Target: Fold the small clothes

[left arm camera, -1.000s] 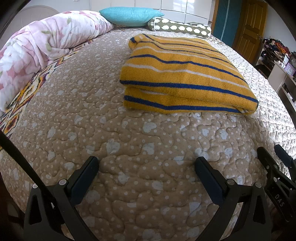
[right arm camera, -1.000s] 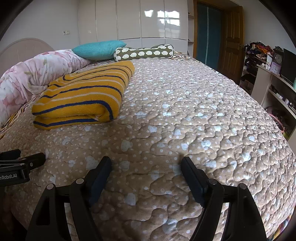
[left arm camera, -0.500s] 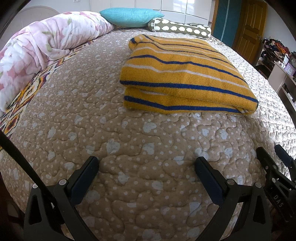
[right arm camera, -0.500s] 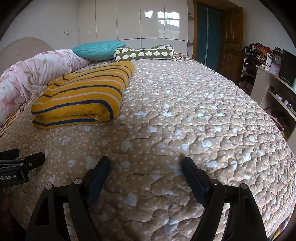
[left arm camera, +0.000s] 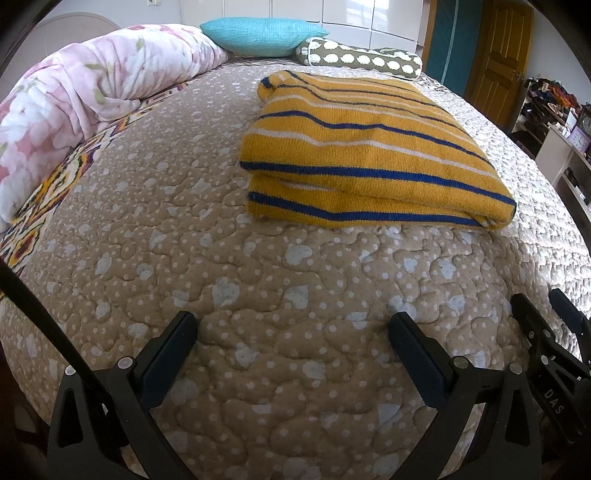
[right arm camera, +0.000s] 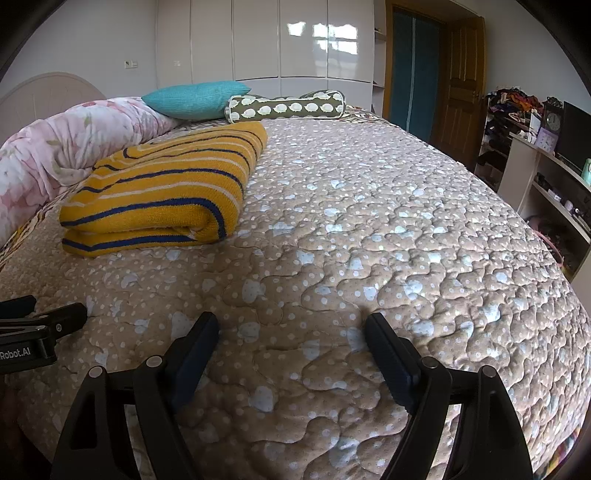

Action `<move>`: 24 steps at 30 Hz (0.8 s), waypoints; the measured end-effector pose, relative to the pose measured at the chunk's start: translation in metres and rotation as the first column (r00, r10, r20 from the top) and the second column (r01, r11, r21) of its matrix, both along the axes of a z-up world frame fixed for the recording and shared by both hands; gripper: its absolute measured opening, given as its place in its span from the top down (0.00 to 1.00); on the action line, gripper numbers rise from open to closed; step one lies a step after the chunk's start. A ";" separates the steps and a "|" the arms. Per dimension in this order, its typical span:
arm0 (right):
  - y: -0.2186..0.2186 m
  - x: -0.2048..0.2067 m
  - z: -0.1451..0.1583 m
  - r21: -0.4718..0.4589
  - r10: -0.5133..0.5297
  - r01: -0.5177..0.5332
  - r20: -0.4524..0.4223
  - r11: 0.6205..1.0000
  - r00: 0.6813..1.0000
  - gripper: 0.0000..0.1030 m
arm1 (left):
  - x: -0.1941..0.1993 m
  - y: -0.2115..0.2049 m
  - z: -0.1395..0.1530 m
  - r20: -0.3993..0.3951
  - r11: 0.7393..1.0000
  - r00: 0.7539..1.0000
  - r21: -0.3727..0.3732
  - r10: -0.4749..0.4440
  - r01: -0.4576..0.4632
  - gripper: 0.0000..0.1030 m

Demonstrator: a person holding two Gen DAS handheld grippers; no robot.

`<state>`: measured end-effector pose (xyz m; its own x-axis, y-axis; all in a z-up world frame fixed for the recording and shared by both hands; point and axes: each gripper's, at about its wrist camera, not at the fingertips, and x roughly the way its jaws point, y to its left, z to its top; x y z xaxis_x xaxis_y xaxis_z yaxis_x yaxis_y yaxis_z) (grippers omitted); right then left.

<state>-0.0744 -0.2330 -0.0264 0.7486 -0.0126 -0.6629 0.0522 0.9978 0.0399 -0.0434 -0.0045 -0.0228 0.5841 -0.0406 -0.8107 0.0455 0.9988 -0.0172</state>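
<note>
A yellow knit sweater (left arm camera: 369,155) with blue and white stripes lies folded in a neat rectangle on the quilted beige bedspread (left arm camera: 258,280). In the right wrist view the same sweater (right arm camera: 166,192) sits at the left, well beyond the fingers. My left gripper (left arm camera: 293,332) hovers open over bare quilt, short of the sweater's near edge, with nothing between its fingers. My right gripper (right arm camera: 291,332) is also open over bare quilt, to the right of the sweater, holding nothing. Each gripper's tip shows at the edge of the other's view.
A rolled pink floral duvet (left arm camera: 85,85) runs along the bed's left side. A teal pillow (left arm camera: 262,35) and a patterned bolster (left arm camera: 362,59) lie at the head. Shelves and a desk with clutter (right arm camera: 546,162) stand right of the bed, near a wooden door (right arm camera: 461,77).
</note>
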 end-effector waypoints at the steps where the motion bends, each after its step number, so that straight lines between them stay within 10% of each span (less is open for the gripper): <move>1: 0.000 0.000 0.000 0.000 0.000 0.000 0.000 1.000 1.000 0.17 | 0.000 0.000 0.000 0.000 1.000 1.000 0.000 0.000 0.000 0.00; 24: 0.007 0.010 0.015 -0.027 0.018 -0.019 -0.040 0.999 0.999 0.16 | 0.006 0.001 0.002 -0.009 1.000 1.000 0.002 0.001 -0.001 0.00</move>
